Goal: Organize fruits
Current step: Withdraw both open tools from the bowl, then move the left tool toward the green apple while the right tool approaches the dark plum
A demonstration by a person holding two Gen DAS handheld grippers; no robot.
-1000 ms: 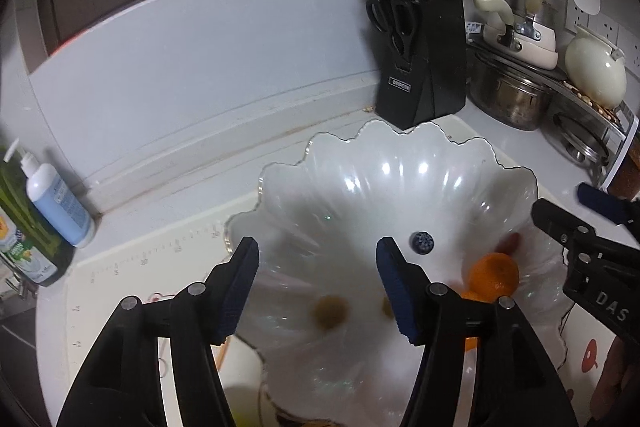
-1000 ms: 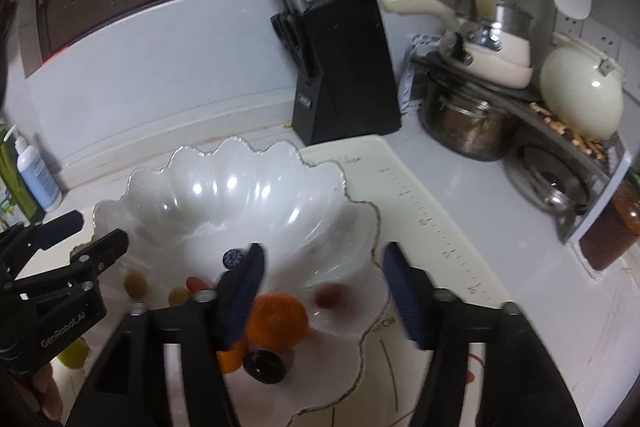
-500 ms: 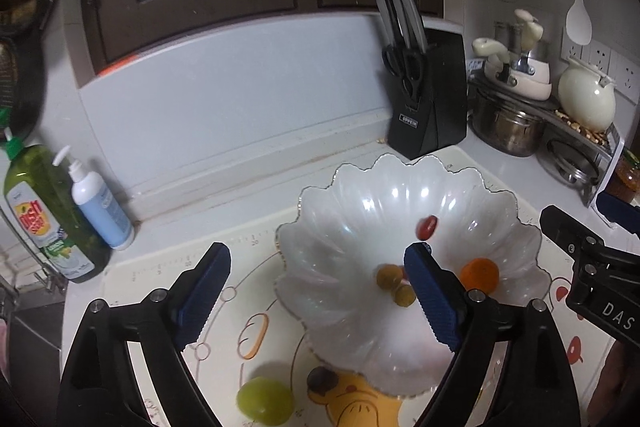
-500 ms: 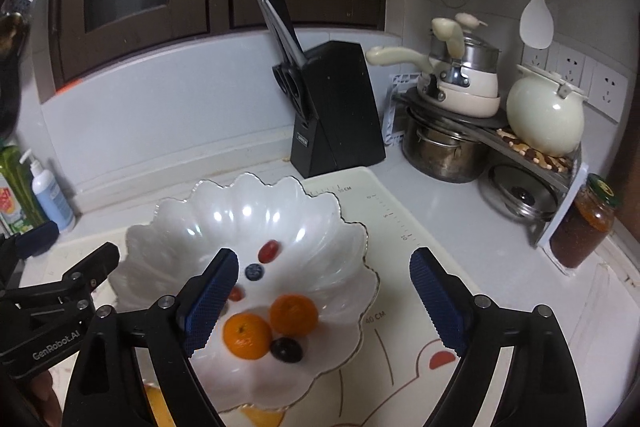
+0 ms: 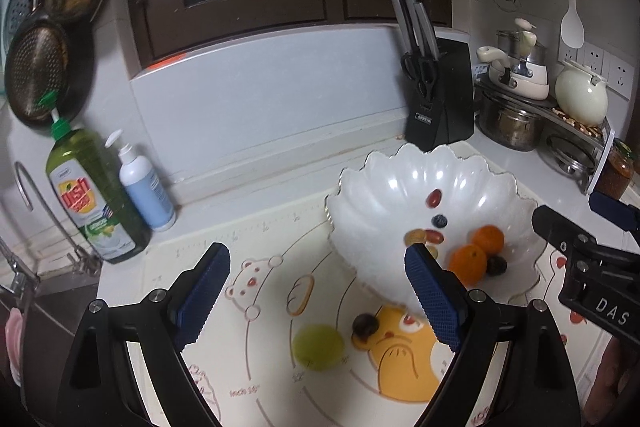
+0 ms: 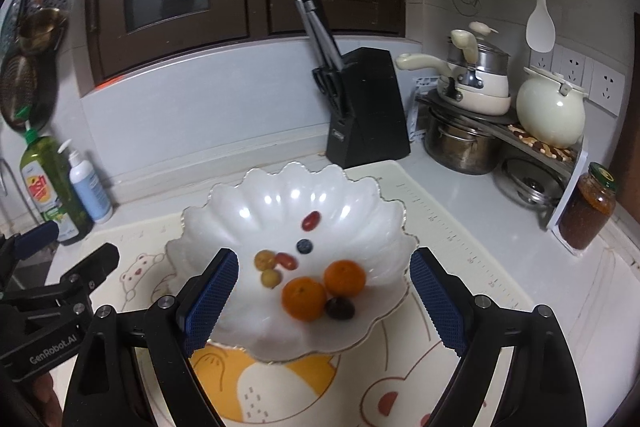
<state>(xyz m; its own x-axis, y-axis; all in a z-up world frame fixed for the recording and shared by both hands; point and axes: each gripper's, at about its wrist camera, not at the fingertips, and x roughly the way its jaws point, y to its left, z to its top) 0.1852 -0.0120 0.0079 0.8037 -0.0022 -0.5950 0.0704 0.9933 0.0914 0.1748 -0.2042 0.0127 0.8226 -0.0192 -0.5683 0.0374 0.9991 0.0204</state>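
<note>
Your left gripper (image 5: 318, 285) hangs above the mat (image 5: 256, 347) with its jaws spread wide and nothing between them; they have just been opening. Your right gripper (image 6: 324, 293) is the same: jaws wide apart, just opened, hovering over the near rim of the bowl (image 6: 240, 203) without touching it.

Take the bowl as your landmark. Inside it lie two oranges (image 6: 304, 298) side by side near the front, a dark grape (image 6: 340, 308) touching them, two yellowish grapes (image 6: 265, 259), a red grape (image 6: 286, 260) beside those, a blueberry (image 6: 305, 246) near the middle, and another red grape (image 6: 311, 220) farther back.

Outside the bowl, on the mat just left of its front edge, sit a green grape (image 5: 318, 347) and a dark grape (image 5: 365, 325). Behind the bowl stands the knife block (image 6: 366, 107).
</note>
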